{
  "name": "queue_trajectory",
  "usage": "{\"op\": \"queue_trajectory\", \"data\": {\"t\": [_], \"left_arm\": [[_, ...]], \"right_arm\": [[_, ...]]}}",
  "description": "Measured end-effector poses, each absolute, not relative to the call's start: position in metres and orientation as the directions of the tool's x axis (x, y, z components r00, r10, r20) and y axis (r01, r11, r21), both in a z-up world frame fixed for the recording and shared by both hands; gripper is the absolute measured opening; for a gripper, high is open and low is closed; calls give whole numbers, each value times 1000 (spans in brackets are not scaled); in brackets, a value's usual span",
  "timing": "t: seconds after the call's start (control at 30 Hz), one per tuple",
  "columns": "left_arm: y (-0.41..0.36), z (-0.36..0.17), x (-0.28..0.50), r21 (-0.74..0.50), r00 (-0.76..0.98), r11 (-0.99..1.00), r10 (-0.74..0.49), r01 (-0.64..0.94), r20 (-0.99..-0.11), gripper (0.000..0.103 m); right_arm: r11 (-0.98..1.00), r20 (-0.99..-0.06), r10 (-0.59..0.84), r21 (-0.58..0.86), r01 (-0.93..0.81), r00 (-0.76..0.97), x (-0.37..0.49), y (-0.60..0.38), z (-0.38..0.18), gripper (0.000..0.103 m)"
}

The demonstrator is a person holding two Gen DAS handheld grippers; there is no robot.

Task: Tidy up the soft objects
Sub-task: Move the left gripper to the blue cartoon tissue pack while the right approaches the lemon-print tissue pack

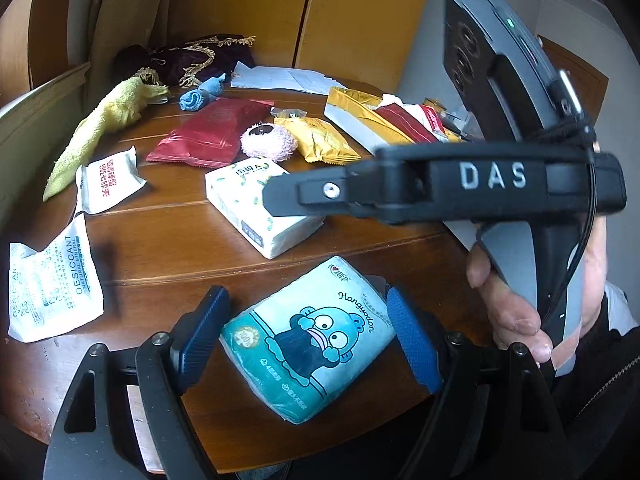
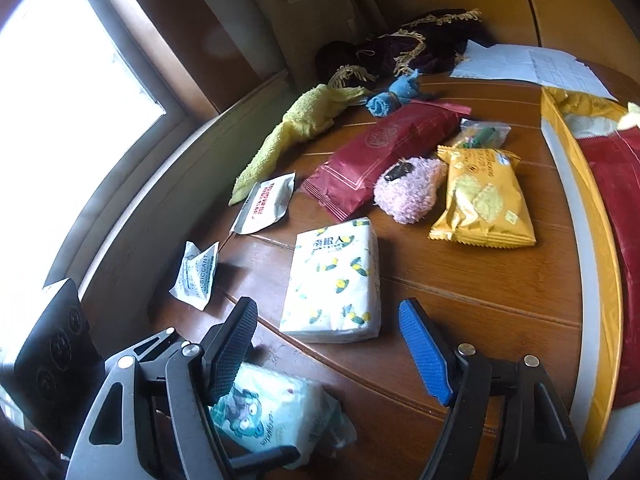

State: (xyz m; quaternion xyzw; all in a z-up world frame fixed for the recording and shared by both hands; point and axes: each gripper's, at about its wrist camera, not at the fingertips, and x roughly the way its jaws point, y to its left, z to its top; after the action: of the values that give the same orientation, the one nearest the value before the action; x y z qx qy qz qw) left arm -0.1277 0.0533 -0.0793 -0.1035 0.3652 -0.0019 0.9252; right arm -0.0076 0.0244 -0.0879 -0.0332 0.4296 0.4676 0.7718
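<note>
Left wrist view: left hand-held gripper (image 1: 308, 332) spread wide, blue ribbed pads flanking a soft teal "Hangyodon" tissue pack (image 1: 308, 340) lying on the wooden worktop (image 1: 168, 240), contact unclear. "DESICCANT" sachet (image 1: 52, 284) at left.

Right wrist view: right hand-held gripper (image 2: 328, 348) open, empty, hovering near the lemon-print tissue pack (image 2: 334, 280).

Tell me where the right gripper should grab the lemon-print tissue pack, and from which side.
Grip the lemon-print tissue pack across its two long sides, near the middle, coming down from above. It lies flat on the table with clear wood on both sides, and the open right gripper probably spans its narrower width.
</note>
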Motion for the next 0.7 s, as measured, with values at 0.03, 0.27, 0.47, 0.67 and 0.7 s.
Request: {"op": "queue_trajectory", "data": {"t": [0.03,0.27,0.47,0.67,0.7], "left_arm": [[52,-80,-128,-174,737,982,-61,-78,-674,81],[65,-80,-131,-146,746,979,9,-143,-666,76],[85,-78,-130,-211,749,950,34,-230,-662,76],[87,-61,-140,-269,788,951,-49,-151,-613,82],[85,-63,-138,-252,769,958,-59,-135,-637,82]], "right_arm": [[558,-703,684,331,-761,196,-8,31,-87,76],[596,-763,593,202,-778,257,-14,54,-98,57],[653,-726,618,261,-711,301,0,24,-97,53],[661,-652,672,314,-681,352,-2,-1,-85,53],[657,-645,679,319,-683,352,-4,-2,-84,53]]}}
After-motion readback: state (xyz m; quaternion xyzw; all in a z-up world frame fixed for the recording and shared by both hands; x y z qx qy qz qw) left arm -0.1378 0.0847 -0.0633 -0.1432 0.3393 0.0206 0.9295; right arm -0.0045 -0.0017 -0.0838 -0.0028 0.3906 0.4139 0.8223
